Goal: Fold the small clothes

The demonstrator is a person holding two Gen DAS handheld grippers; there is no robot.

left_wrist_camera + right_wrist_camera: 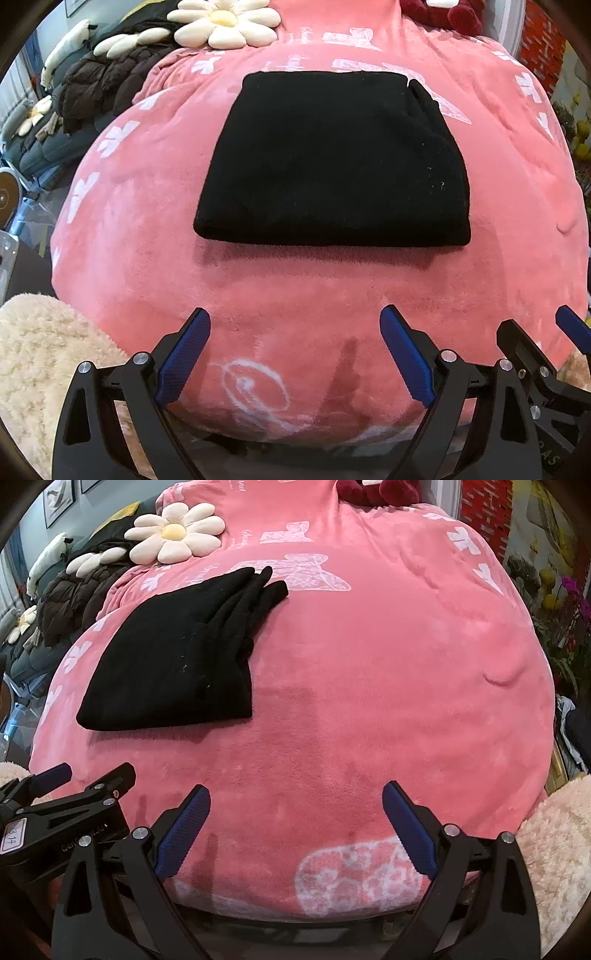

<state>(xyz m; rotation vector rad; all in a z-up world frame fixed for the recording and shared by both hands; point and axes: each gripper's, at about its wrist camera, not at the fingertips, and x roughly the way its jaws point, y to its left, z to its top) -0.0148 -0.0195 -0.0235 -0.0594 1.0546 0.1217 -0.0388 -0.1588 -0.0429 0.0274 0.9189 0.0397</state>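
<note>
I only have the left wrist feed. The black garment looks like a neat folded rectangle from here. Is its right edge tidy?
Observer: Not quite. In the right wrist view the black garment shows stacked layers along that edge, and two ends poke out at the far corner.
Operator: Is my right gripper touching it?
Observer: No. The right gripper is open over bare pink blanket, with the garment off to its left, apart from it.
Operator: Anything on the right side of the blanket I can't see?
Observer: A fluffy cream throw at the near right corner, and flowers past the right edge.
Operator: And my left gripper?
Observer: The left gripper is open, holding nothing.
</note>
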